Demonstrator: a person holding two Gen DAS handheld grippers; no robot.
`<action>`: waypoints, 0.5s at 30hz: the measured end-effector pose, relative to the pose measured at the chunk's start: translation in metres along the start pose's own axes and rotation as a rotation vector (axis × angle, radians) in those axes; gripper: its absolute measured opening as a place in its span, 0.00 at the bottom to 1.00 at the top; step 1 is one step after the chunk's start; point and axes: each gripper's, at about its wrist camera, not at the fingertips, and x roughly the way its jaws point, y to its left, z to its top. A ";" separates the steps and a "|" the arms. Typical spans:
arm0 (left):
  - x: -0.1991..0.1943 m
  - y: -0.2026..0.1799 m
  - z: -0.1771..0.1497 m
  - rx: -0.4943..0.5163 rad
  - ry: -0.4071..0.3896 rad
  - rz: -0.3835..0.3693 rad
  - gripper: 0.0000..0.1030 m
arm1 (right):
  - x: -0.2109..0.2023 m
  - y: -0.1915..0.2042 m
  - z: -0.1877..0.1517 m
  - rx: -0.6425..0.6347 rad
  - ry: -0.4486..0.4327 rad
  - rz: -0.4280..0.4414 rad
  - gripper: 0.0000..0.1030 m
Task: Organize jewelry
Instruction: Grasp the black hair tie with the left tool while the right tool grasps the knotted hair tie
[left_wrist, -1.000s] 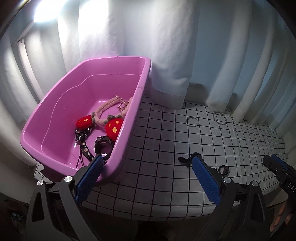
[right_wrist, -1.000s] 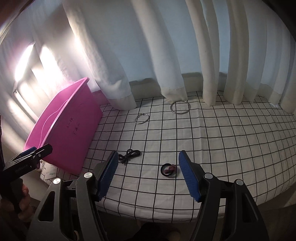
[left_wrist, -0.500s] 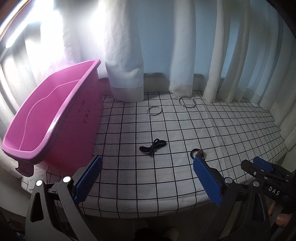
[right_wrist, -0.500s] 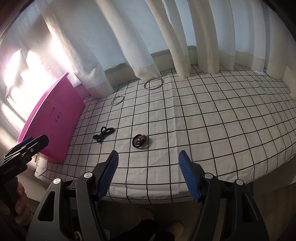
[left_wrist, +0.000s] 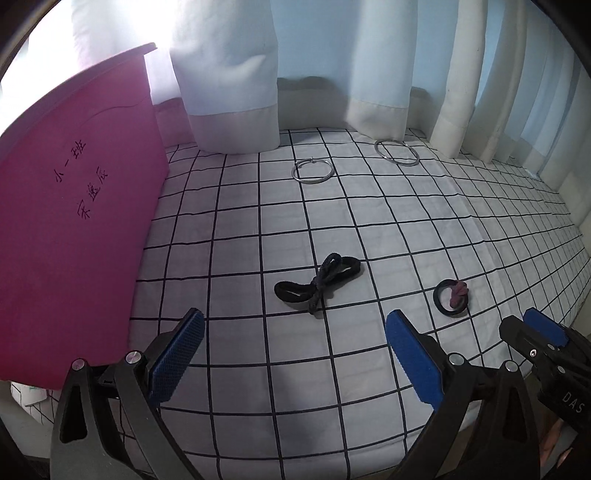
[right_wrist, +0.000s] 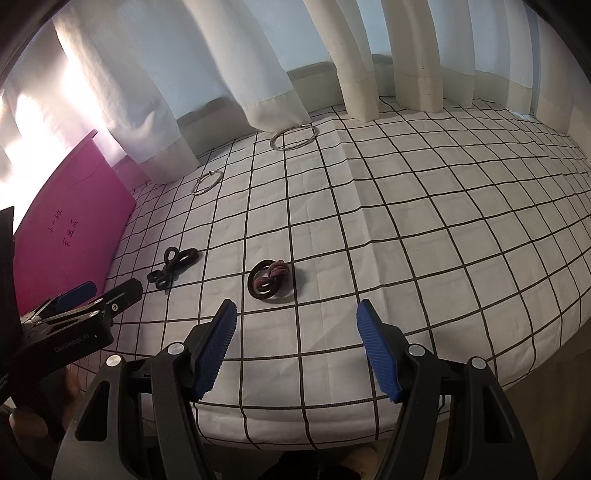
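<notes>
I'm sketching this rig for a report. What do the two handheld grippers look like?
The left gripper and the right gripper match: black, angular plastic finger arms with cut-out windows and silver screw heads, each tipped with a blue, finely ribbed pad. The right gripper's body shows white "DAS" lettering in the left wrist view; the left one's body bears faint lettering too small to read. No cables or sleeves show.

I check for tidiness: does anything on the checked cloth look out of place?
Yes. Four pieces lie loose outside the pink plastic bin: black knotted cord, dark ring with maroon knot, two silver hoops.
</notes>
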 end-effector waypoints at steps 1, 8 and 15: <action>0.006 0.002 0.001 0.000 0.004 0.000 0.94 | 0.004 0.003 0.000 -0.005 -0.001 -0.009 0.63; 0.033 0.004 0.008 0.018 0.021 -0.018 0.94 | 0.027 0.017 0.003 -0.026 -0.004 -0.060 0.63; 0.047 0.000 0.013 0.064 0.021 -0.030 0.94 | 0.043 0.028 0.005 -0.050 -0.011 -0.127 0.63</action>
